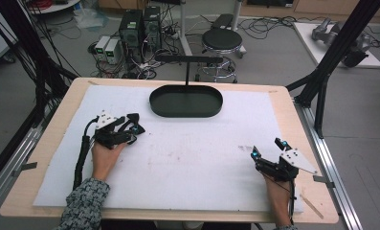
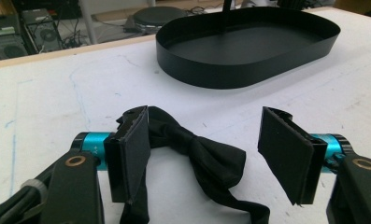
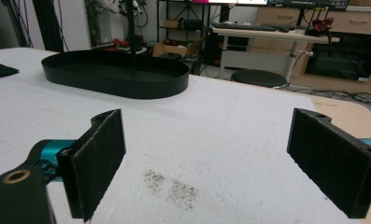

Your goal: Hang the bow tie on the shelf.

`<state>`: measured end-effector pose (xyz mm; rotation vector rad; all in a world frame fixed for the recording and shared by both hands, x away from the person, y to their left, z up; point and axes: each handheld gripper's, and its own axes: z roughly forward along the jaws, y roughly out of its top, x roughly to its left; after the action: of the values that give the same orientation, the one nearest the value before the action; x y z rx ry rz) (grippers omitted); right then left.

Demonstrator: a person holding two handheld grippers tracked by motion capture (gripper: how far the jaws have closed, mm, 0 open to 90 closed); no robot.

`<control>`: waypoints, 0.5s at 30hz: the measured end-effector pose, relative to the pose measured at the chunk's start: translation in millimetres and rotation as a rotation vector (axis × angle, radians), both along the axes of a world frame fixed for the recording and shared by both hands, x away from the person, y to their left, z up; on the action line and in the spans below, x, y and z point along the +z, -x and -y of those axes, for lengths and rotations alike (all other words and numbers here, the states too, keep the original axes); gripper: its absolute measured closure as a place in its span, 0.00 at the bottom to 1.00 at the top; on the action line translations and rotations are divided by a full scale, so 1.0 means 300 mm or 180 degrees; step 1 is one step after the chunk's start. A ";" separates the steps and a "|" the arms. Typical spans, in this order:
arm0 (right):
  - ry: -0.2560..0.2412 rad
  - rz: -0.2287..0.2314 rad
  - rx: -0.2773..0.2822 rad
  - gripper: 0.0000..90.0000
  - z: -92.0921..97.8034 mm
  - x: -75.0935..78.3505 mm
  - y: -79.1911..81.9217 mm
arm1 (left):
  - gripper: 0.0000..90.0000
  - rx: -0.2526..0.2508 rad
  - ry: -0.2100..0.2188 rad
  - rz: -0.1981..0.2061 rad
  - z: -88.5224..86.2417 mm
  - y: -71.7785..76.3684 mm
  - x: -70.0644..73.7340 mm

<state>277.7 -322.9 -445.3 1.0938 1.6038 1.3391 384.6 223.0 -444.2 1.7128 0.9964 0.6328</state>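
A black bow tie [image 2: 199, 151] lies flat on the white mat [image 1: 187, 158], at the table's left side. My left gripper [image 2: 209, 156] stands open around it, one pad on each side, and the left pad [image 2: 129, 151] is close against the cloth. In the high view the left gripper [image 1: 131, 125] rests on the mat, a hand behind it. My right gripper [image 1: 269, 148] stands open near the right front, with nothing between its pads [image 3: 96, 163]. A black oval tray [image 1: 186, 114] sits at the back middle, with nothing in it.
A thin black T-shaped stand [image 1: 186, 72] rises from the tray's far side. A dark stain [image 3: 171, 186] marks the mat in front of the right gripper. A black frame post [image 1: 321, 86] stands off the table's right edge. A stool [image 1: 222, 40] and computers [image 1: 132, 28] sit on the floor behind.
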 end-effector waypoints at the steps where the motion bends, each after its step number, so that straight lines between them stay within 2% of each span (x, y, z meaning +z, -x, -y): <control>1: 0.0004 0.0005 -0.0009 0.12 -0.001 0.000 0.000 | 0.38 -0.0001 -0.0012 -0.0003 0.004 -0.003 -0.002; 7: 0.0002 0.0006 -0.0017 0.12 -0.002 0.000 -0.002 | 0.38 0.0068 -0.0057 -0.0075 0.009 -0.011 -0.006; 15: 0.0025 0.0014 -0.0021 0.12 -0.003 0.000 -0.003 | 0.42 0.0040 -0.0168 -0.0140 0.029 -0.014 -0.001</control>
<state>278.5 -322.0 -445.2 1.0898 1.5997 1.3290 388.8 214.3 -444.5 1.7747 1.0300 0.6370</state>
